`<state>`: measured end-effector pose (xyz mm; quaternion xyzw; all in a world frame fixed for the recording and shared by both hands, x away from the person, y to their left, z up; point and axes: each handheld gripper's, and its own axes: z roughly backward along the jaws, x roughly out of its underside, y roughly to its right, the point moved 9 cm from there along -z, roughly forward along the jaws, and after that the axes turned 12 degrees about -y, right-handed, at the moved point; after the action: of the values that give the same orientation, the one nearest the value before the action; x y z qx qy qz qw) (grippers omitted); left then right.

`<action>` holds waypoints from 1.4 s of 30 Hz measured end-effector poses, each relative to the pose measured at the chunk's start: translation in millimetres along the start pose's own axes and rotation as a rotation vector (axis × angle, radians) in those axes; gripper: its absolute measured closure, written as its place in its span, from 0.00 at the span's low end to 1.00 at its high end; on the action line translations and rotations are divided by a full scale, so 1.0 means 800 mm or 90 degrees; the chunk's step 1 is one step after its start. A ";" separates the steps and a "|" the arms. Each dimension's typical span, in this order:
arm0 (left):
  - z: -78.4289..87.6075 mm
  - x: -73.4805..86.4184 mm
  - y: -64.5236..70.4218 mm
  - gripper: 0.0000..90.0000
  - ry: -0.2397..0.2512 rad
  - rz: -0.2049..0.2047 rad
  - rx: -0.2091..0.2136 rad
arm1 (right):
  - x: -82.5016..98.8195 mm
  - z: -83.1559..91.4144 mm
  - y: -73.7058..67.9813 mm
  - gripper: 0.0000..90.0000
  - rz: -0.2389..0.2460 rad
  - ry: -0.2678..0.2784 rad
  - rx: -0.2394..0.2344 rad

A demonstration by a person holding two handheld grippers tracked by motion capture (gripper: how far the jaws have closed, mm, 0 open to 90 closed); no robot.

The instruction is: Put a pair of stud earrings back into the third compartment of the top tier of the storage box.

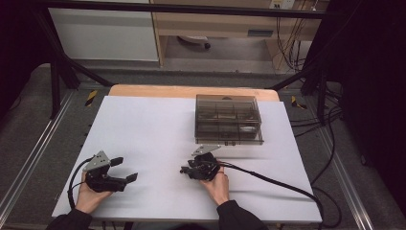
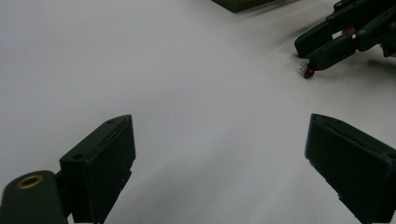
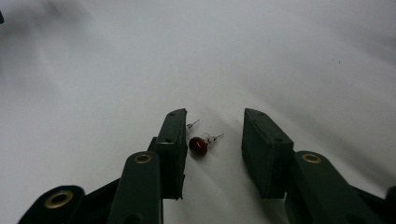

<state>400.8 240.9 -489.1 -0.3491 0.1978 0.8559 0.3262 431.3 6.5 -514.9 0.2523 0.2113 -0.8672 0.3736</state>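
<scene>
A small red bead earring (image 3: pixel 198 146) lies on the white table sheet (image 1: pixel 143 139), its thin post pointing away up-right in the right gripper view. The right gripper (image 3: pixel 212 135) straddles it, jaws apart, one pad just beside the bead. The left gripper (image 2: pixel 219 158) gapes wide, well apart. A smoky compartment box (image 1: pixel 228 120) sits beyond.

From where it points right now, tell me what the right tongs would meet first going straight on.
The red stud earring: it lies on the white table between the right tongs, close against one jaw, not yet pinched. Beyond it the way looks free, though depth is hard to judge.
</scene>
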 end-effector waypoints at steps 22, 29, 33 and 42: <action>0.001 0.000 0.000 0.10 0.002 0.000 0.000 | 0.005 0.004 0.001 0.87 0.001 -0.029 0.003; 0.001 0.000 0.000 0.10 0.002 0.000 0.000 | 0.004 0.008 -0.002 0.88 0.008 -0.025 -0.002; 0.001 0.000 0.000 0.10 0.001 0.000 -0.001 | 0.001 0.016 -0.004 0.88 0.011 -0.021 -0.006; 0.000 0.000 0.000 0.10 -0.001 0.000 -0.001 | -0.008 0.047 -0.009 0.88 0.023 -0.001 -0.008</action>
<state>400.6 241.2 -489.1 -0.3486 0.1970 0.8563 0.3263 419.0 -6.5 -480.3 0.2531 0.2122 -0.8591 0.3910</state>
